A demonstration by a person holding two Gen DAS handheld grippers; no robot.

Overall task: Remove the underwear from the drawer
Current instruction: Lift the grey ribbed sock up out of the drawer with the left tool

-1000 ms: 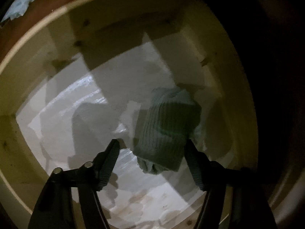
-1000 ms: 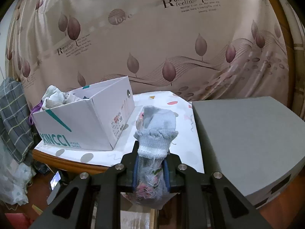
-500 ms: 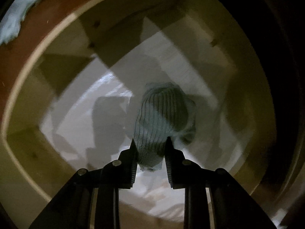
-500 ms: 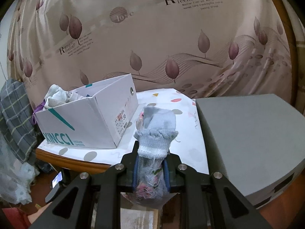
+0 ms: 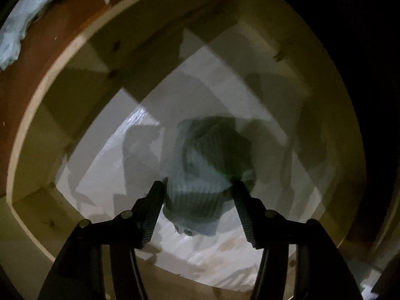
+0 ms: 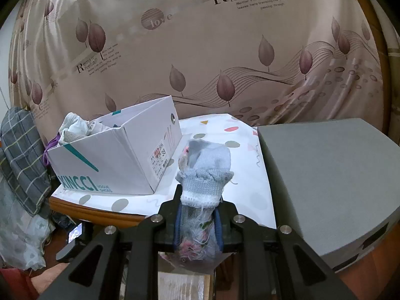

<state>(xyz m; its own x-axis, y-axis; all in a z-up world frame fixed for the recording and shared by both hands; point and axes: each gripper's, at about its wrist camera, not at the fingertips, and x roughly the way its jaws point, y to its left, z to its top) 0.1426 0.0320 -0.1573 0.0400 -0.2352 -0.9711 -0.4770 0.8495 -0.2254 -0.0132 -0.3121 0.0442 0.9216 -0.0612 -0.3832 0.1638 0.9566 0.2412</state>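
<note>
The left gripper [image 5: 198, 191] is being seen as a black two-finger linkage. Its fingers [image 5: 243, 207] are being shown as long flat bars faced with ribbed dark pads. Round silver pivot pins are being displayed at each joint of the arms, two to a side. The right gripper [image 6: 198, 208] is being presented in the same black build, with flat angular link arms having triangular cut-outs. Four bright round screw heads are being noted across its joints. Blue edging is being observed along the inner faces of its fingers [image 6: 219, 221].
</note>
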